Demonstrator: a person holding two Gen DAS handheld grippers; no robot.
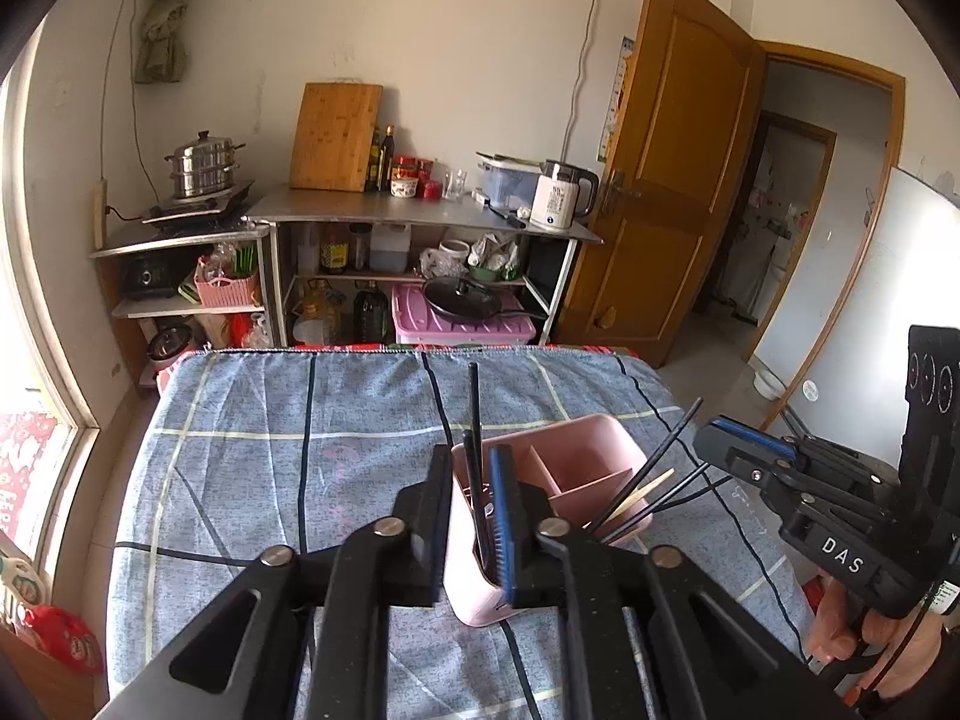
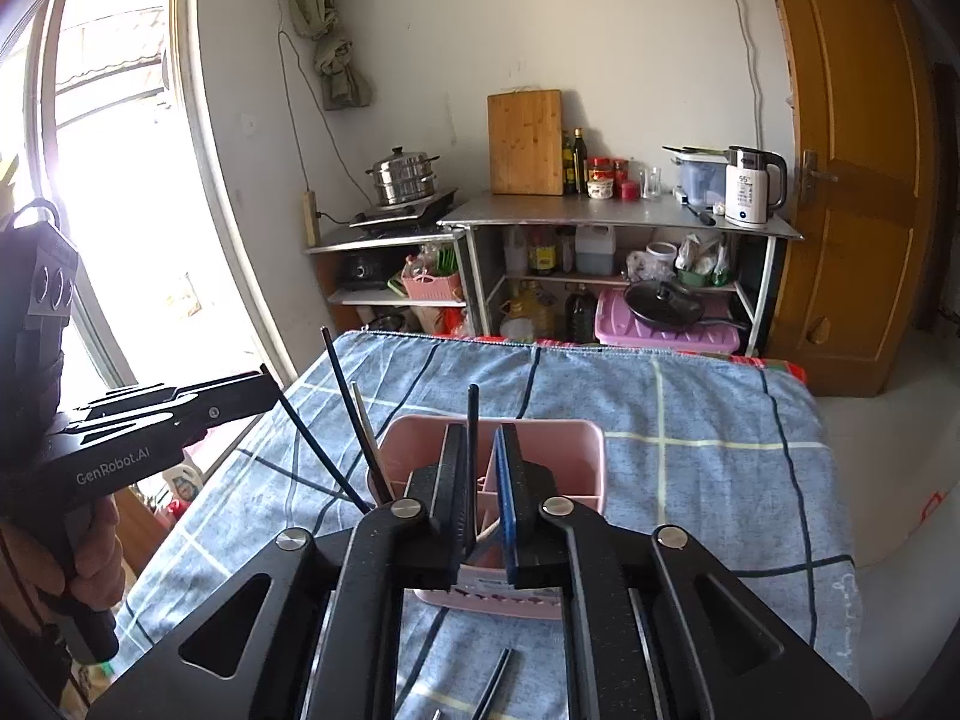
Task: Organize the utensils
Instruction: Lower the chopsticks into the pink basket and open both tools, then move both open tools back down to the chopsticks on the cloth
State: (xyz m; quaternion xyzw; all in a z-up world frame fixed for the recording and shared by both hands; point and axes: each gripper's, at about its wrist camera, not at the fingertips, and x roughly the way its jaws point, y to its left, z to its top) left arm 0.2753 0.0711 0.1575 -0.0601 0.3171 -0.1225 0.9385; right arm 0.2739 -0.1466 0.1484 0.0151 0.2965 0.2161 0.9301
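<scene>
- The pink utensil holder (image 1: 558, 480) stands upright on the blue checked tablecloth (image 1: 288, 450), near the table's front edge. It is divided into compartments, presumably so utensils can be sorted by kind.
- Several dark chopsticks (image 1: 666, 456) and one pale wooden one (image 1: 642, 492) already lean in a compartment at the holder's end, tips splayed outward.
- The left gripper (image 1: 474, 510) sits directly over the holder's near compartment. A black chopstick (image 1: 475, 420) stands between its jaws, lower end inside the compartment, upper end rising above the fingers.
- Left jaws: parted slightly. Whether the pads press on the chopstick cannot be determined; the stick looks to stand free in the gap.
- The right gripper (image 2: 483, 492) is placed the same way over the holder (image 2: 576, 438), with a second black chopstick (image 2: 472, 438) upright between its jaws and its lower end hidden in the holder.
- Right jaws: a narrow gap only, the stick against the left finger and clear of the blue pad (image 2: 507, 498); actual grip cannot be confirmed.
- Judgement: both positions suit dropping a chopstick into the holder.
- More dark sticks (image 2: 498, 684) lie on the cloth in front of the holder, not yet sorted.
</scene>
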